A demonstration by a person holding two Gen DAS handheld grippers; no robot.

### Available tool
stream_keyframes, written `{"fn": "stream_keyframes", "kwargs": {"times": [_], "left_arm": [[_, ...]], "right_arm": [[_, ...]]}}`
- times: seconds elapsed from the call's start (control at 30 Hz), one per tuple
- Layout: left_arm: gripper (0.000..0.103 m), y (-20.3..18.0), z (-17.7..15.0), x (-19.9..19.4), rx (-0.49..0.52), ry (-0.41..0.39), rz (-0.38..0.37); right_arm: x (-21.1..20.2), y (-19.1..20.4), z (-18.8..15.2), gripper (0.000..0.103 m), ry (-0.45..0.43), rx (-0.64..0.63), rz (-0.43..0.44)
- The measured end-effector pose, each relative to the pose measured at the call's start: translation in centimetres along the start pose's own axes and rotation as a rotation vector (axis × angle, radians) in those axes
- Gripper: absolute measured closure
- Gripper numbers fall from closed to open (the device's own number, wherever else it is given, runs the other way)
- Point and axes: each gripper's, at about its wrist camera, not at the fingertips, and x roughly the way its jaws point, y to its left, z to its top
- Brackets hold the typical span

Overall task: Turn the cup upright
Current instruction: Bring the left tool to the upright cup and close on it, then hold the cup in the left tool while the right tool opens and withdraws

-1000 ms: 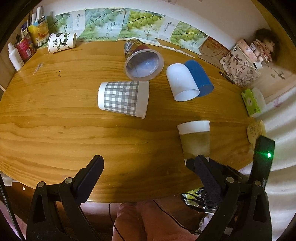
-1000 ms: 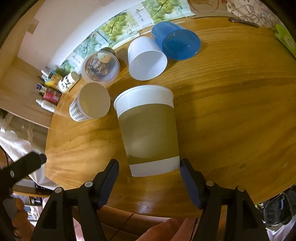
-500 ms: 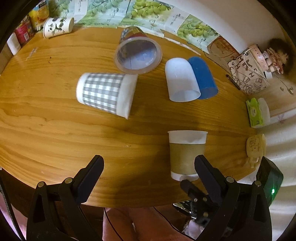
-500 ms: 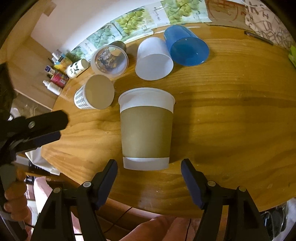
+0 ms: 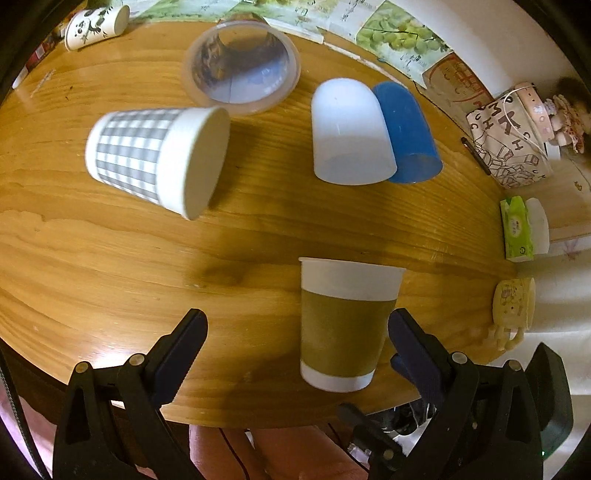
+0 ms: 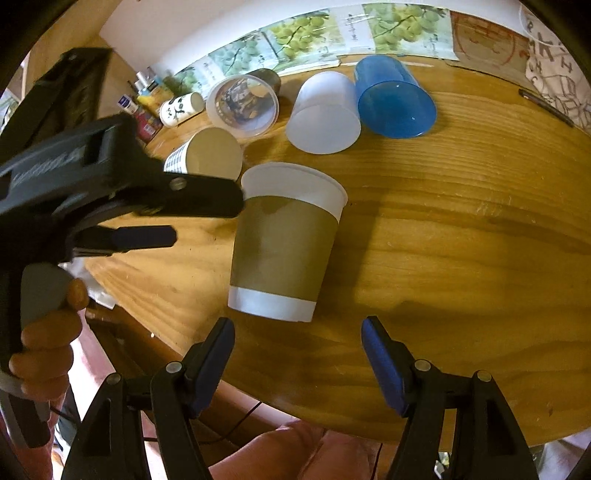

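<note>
The brown cup stands upright near the table edge, rim up, just ahead of both grippers. Since half a second ago the left gripper has moved forward and down toward the table: the cups ahead of it now look larger, and the brown cup sits lower in its view, just inside its right finger. In the right wrist view the left gripper has swung in from the left, and its upper finger tip now reaches the brown cup's left side just below the rim; whether it touches cannot be told. The right gripper has backed off a little, so the cup stands just beyond its fingertips.

Both grippers are spread wide and hold nothing.

Six cups are on the table. Ahead of the left gripper lie a checked cup on its side to the left, a clear cup beyond it, a white cup and a blue cup touching side by side to the right, and a panda cup far left at the wall.
</note>
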Motion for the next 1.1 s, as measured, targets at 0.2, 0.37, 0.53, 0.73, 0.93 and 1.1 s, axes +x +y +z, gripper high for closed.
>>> {"fn": "stream_keyframes", "kwargs": {"times": [0.2, 0.37, 0.53, 0.73, 0.93, 1.1], "left_arm": [[0.004, -1.0, 0.5, 1.2, -0.018, 0.024, -0.005], [0.004, -1.8, 1.1, 2.2, -0.035, 0.044, -0.006], [0.004, -2.2, 1.8, 2.8, -0.060, 0.053, -0.013], [0.008, -2.2, 2.2, 3.5, -0.101, 0.081, -0.033], [0.022, -2.2, 2.4, 4.1, -0.124, 0.107, -0.053], [0.025, -2.3, 2.6, 4.4, -0.145, 0.134, -0.086]], "right_arm": [[-0.2, -0.7, -0.1, 0.031, 0.021, -0.034, 0.015], [-0.3, -1.2, 0.1, 0.031, 0.039, -0.049, 0.020], [-0.2, -0.9, 0.5, 0.031, 0.051, -0.103, -0.007], [0.0, -1.2, 0.8, 0.031, 0.064, -0.129, -0.003], [0.0, -1.2, 1.4, 0.031, 0.073, -0.146, -0.001], [0.0, -0.8, 2.3, 0.031, 0.065, -0.168, -0.005]]}}
